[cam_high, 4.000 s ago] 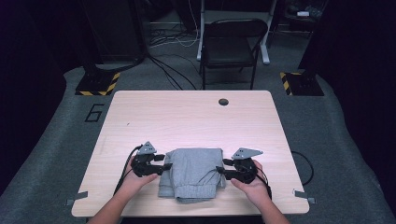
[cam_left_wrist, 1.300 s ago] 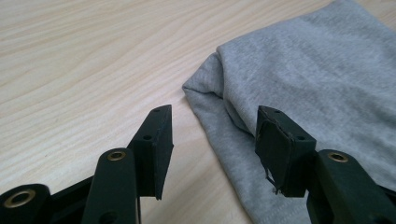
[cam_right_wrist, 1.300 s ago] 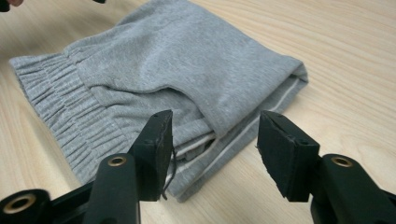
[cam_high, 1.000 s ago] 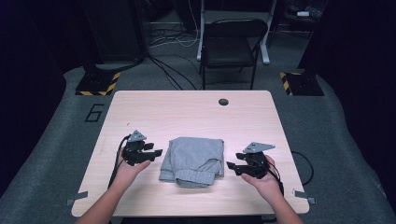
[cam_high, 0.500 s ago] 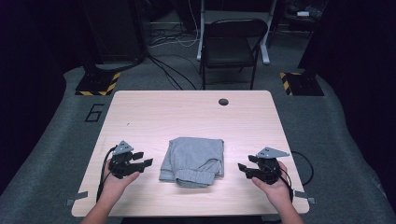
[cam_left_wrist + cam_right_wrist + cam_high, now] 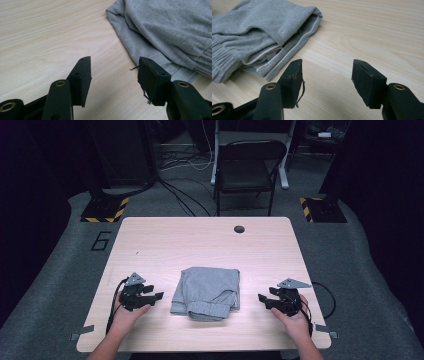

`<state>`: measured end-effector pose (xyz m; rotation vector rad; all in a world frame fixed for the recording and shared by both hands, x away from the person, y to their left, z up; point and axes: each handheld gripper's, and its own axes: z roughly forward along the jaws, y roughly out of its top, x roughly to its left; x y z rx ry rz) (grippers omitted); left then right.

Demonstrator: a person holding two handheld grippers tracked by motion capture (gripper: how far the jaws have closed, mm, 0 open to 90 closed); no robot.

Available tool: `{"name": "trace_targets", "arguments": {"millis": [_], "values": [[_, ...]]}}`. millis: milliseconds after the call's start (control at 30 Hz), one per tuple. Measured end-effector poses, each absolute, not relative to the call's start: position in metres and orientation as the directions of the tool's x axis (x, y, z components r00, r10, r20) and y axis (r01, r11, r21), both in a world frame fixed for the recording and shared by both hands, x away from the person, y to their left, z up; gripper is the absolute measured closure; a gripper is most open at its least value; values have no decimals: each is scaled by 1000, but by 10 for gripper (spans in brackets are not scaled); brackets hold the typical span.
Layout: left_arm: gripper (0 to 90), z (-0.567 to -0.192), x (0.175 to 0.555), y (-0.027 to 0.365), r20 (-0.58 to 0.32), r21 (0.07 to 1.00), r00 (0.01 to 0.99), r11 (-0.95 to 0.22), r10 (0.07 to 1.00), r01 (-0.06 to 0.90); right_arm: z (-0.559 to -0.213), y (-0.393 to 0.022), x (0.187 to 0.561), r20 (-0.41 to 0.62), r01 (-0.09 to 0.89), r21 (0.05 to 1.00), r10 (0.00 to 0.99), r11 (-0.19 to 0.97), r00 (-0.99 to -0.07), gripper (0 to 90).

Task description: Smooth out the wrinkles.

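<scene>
Folded grey sweatpants (image 6: 206,292) at table (image 6: 200,240) centre, ribbed cuff frontward – between left gripper (image 6: 154,296) and right gripper (image 6: 264,298), both spread, empty; pale wood, dark room, chair (image 6: 247,167) behind

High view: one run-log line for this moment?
garment: folded, table centre, untouched | left hand-held gripper: open, empty, left of garment | right hand-held gripper: open, empty, right of garment

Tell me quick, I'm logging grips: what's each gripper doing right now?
Left gripper: open, holding nothing, beside the folded grey garment.
Right gripper: open, holding nothing, on the garment's other side.
</scene>
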<state>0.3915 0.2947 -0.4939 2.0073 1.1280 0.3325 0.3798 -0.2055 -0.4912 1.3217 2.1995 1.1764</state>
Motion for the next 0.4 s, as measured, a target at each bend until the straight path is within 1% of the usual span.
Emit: {"name": "trace_targets", "arguments": {"millis": [133, 167, 200, 400], "values": [[445, -497, 395, 290, -144, 741, 575, -297, 806, 602, -495, -210, 381, 164, 607, 768, 853, 205, -496, 415], [443, -497, 396, 289, -146, 737, 578, -302, 803, 605, -496, -211, 381, 161, 605, 768, 852, 209, -499, 415], [442, -497, 398, 289, -135, 724, 599, -334, 789, 603, -496, -212, 381, 164, 611, 764, 854, 206, -493, 415], [434, -496, 400, 284, -128, 727, 612, -346, 780, 593, -497, -211, 377, 147, 607, 762, 854, 225, -500, 415]]}}
